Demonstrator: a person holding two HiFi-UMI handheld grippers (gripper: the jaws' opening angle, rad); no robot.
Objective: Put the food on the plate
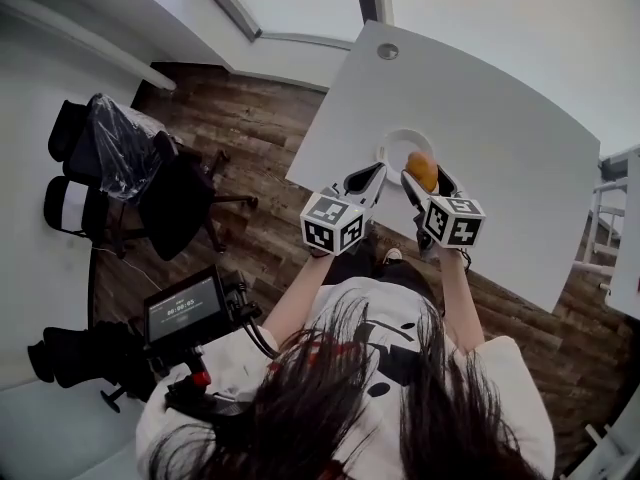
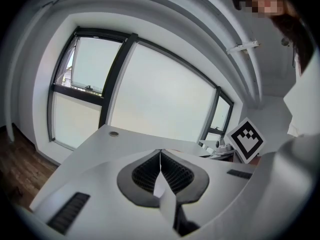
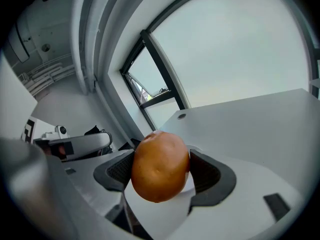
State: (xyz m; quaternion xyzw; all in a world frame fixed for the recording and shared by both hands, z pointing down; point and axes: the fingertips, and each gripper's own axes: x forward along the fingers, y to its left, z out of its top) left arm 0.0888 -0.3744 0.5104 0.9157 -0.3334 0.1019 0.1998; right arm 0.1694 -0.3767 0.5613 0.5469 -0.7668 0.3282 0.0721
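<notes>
Food: a round orange-brown piece (image 3: 160, 166), potato-like, sits mid-frame low in the right gripper view. In the head view it overlaps the lower right part of the plate.
Grip: the right gripper (image 3: 161, 170) has its jaws pressed on the food from both sides, and the dark ribbed pads (image 3: 206, 173) touch its skin.
Plate: a white ring (image 1: 393, 138) at the centre of the head view, near the table's close edge. Nothing else shows on it.
Contact: no view shows whether the food rests on the plate or hangs just above it.
Other gripper: the left gripper (image 2: 160, 156) has its jaws pressed together on nothing. It sits just left of the plate in the head view.
Table: a white top (image 1: 500, 118) in the upper right of the head view, with a small round cap near its far edge.
Progress: by my reading the food has been picked up and brought to the plate but not let go.
Left to do: set it down, open the jaws and draw the gripper away.
Surroundings: a dark office chair (image 1: 150, 178) at left and a small screen (image 1: 185, 308) at lower left.
</notes>
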